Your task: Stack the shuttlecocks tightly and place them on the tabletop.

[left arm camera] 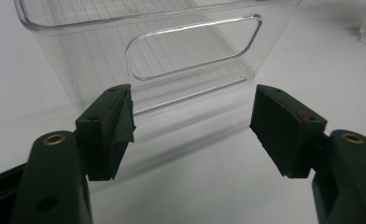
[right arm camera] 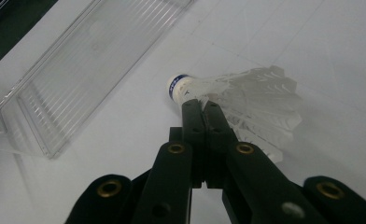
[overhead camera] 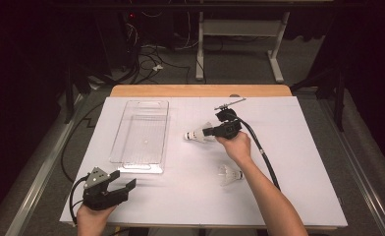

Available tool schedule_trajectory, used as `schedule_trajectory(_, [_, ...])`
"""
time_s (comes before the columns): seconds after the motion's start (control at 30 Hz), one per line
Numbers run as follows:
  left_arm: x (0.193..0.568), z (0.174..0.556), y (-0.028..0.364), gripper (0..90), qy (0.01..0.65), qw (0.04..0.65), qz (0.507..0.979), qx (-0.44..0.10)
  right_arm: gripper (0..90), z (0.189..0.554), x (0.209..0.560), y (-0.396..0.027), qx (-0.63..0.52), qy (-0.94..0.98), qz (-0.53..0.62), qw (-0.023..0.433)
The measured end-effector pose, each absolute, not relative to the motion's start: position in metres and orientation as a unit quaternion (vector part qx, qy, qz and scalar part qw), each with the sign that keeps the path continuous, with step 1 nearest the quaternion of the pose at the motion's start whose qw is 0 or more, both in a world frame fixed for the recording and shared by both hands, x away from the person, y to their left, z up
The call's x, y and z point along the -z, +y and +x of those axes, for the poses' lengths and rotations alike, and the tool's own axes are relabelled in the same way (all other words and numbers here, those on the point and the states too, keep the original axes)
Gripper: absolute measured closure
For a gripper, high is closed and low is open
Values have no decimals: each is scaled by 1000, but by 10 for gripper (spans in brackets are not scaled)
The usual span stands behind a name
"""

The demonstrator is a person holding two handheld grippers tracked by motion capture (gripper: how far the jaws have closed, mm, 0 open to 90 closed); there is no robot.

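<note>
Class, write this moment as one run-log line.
right claw: shut on shuttlecock | left claw: open, facing clear bin | second shuttlecock: on table

The high view looks forward and down over the whole table (overhead camera: 298, 147). The left gripper view faces the clear tray's (left arm camera: 172, 46) short end from close up. The right gripper view, also close, shares that tray (right arm camera: 78, 70) near the table's middle.

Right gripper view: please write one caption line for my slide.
Right gripper shut on a white shuttlecock's feathers, beside a clear plastic bin.
</note>
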State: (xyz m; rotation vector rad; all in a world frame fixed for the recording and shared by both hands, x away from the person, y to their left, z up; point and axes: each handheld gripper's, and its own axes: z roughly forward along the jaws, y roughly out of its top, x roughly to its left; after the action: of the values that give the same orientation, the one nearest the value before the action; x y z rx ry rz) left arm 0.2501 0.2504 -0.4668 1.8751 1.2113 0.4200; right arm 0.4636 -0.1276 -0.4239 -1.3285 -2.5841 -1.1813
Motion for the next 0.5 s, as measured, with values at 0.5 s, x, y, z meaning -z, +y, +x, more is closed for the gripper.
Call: schedule_trajectory(0.5, [467, 250, 251, 312, 483, 420, 750, -168, 897, 462, 426, -127, 356, -833, -422, -16])
